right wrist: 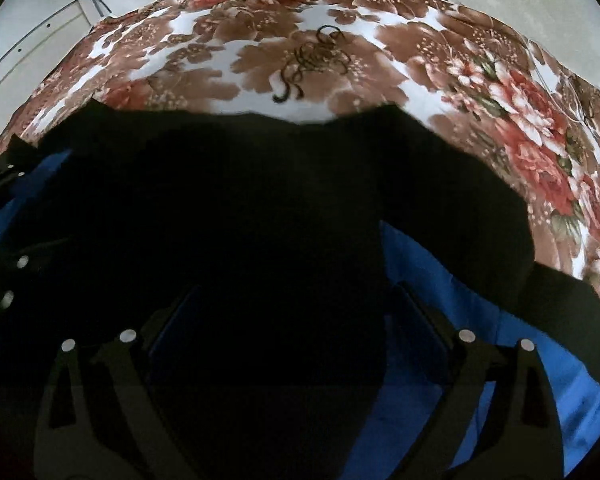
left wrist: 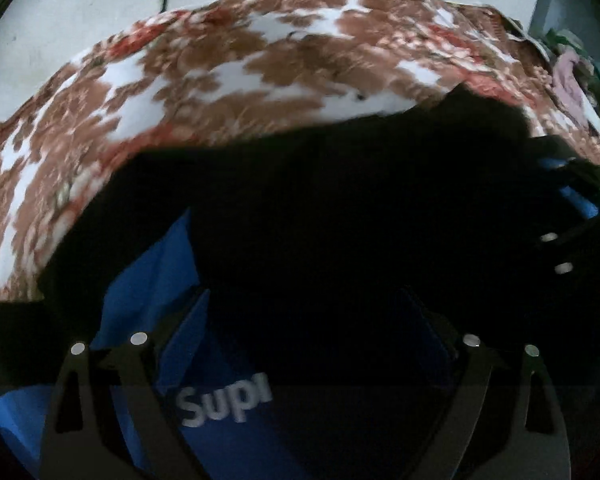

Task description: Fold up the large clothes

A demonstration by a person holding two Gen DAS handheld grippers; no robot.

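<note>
My left gripper [left wrist: 308, 312] and right gripper [right wrist: 296, 312] stand wide over the black-and-blue garment [right wrist: 260, 200]; it fills both gaps, spread toward the near edge of the floral sheet [right wrist: 320, 60]; grip unclear.

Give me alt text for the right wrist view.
A black and blue garment fills the lower frame, spread on a brown, red and white floral sheet. The right tongs are dark against the cloth, so their opening is unclear.

A black-and-blue garment [left wrist: 300, 220] lies on the floral bedspread [left wrist: 220, 64] before the left gripper [left wrist: 304, 320].
</note>
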